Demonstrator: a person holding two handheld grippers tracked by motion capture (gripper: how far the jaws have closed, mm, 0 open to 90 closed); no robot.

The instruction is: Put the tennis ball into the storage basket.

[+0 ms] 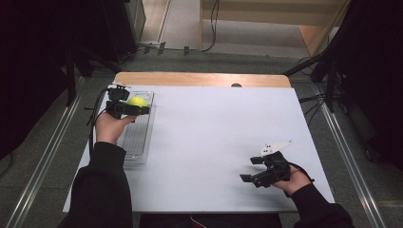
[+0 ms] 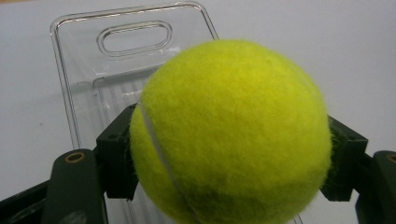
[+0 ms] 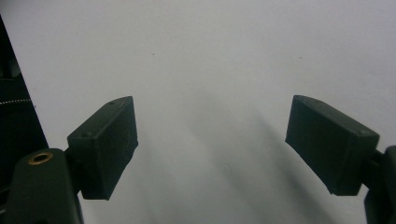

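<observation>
The left gripper holds a yellow tennis ball over the far end of a clear plastic tray that lies along the left side of the white desk. In the left gripper view the ball sits squarely between the two black jaws, which press into its felt on either side, so the grip looks firm. Below and behind it lies the tray, with its ribbed floor and an oval handle slot at the end; nothing else lies in the part of the tray that can be seen.

The right gripper rests well apart, near the front right of the desk, in the person's right hand. In the right gripper view its jaws stand wide apart with bare white desk between them and nothing held.

Judging from this, the pick-up is done: the ball is off any surface and in a secure hold above the tray. Whether it is on its way into the tray or out of it cannot be told from these pictures. What remains is to bring the ball to its resting place and open the jaws; the right gripper seems to have no part in the work at this point.
</observation>
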